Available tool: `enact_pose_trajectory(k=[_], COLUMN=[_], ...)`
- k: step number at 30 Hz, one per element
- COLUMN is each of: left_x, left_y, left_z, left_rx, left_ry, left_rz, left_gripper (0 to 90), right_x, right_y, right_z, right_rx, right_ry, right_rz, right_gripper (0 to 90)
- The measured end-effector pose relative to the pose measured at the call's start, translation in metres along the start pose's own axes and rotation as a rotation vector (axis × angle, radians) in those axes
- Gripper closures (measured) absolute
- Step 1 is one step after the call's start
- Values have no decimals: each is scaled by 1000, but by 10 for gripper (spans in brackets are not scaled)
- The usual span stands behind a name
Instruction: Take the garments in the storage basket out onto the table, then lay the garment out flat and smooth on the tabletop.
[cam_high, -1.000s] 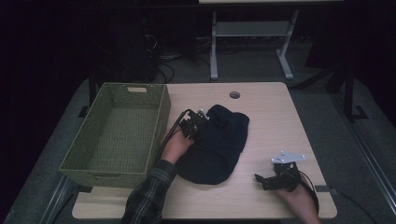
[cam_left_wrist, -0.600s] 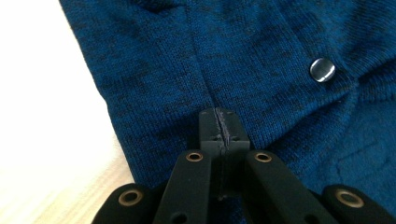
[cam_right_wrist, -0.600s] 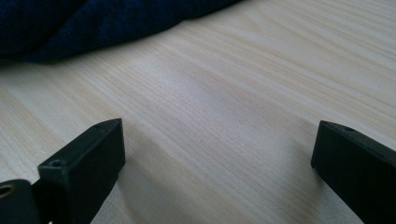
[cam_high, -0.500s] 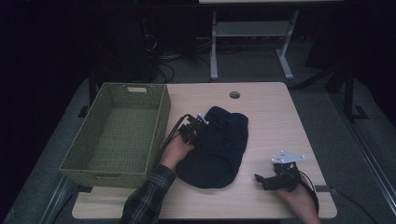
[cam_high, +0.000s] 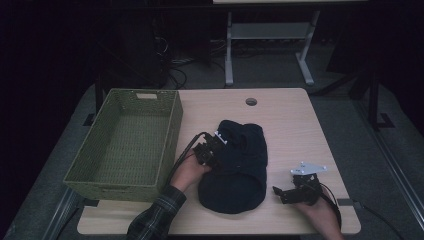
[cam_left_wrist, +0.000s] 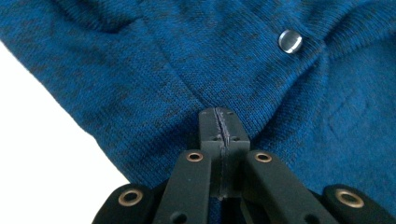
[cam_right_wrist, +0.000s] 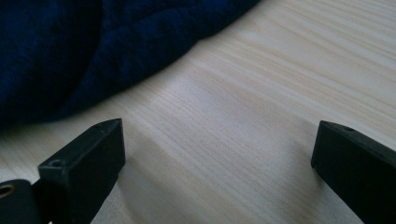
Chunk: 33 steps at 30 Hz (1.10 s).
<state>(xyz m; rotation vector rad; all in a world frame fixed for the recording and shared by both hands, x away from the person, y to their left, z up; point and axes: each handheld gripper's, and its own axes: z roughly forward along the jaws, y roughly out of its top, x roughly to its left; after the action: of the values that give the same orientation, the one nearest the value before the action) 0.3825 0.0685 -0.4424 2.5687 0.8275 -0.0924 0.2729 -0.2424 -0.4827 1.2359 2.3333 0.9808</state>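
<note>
One dark blue knitted garment (cam_high: 235, 170) lies in a heap on the wooden surface (cam_high: 290, 120), and it is the single piece of clothing there. The left gripper (cam_high: 218, 141) sits at the garment's left edge, its two jaws pressed fully together; in the left gripper view the closed tips (cam_left_wrist: 219, 126) rest right against the blue knit, though whether a fold is pinched between them cannot be told. One round silver button (cam_left_wrist: 290, 40) shows ahead of those tips and a little to their right. Just on the other side of the left gripper from the garment stands one green woven basket (cam_high: 125, 145). The right gripper (cam_high: 280, 190) rests on the surface beside the garment's lower right edge, apart from it, its two jaws spread wide with nothing but bare wood between them; the garment's hem (cam_right_wrist: 93, 56) lies ahead of it and to its left.
</note>
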Motion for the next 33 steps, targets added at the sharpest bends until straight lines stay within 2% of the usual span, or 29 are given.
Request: enact_pose_trajectory(k=[3,5,7,9,12,17,20,23,28,31,33], left_x=[-5,-9,-14,-16,-15,-14,-17,-18,-18,-20,-20], left_y=[-1,-1,-2,-1,-2,-4,-3,-3,-6,-7,-8], left_z=[0,2,3,4,4,5,5,5,5,5,5], left_rx=[1,0,-4,-1,-6,-17,-14,-14,-30,-41,-42], left_ry=[-7,-23,-43,-45,-53,-62,-40,-31,-29,-19,-15], left_rz=[14,20,30,44,39,28,42,46,46,46,49], left_gripper=[898,898,898,898,898,898,898,899,900,900,900], right_x=[-1,-2,-3,-6,-9,-12,-10,-7,-3,1,2], right_y=[-1,-1,0,1,5,20,31,40,49,48,46], right_z=[-1,-3,-7,-10,-16,-21,-20,-13,8,19,23], right_rx=[-2,-3,14,19,-13,-76,-103,-91,-32,28,59], right_ry=[1,1,1,0,18,62,92,130,177,187,175], right_rz=[-1,0,0,13,26,-15,-38,-54,-72,-91,-110], right_gripper=[37,76,161,191,295,631,786,897,900,900,900])
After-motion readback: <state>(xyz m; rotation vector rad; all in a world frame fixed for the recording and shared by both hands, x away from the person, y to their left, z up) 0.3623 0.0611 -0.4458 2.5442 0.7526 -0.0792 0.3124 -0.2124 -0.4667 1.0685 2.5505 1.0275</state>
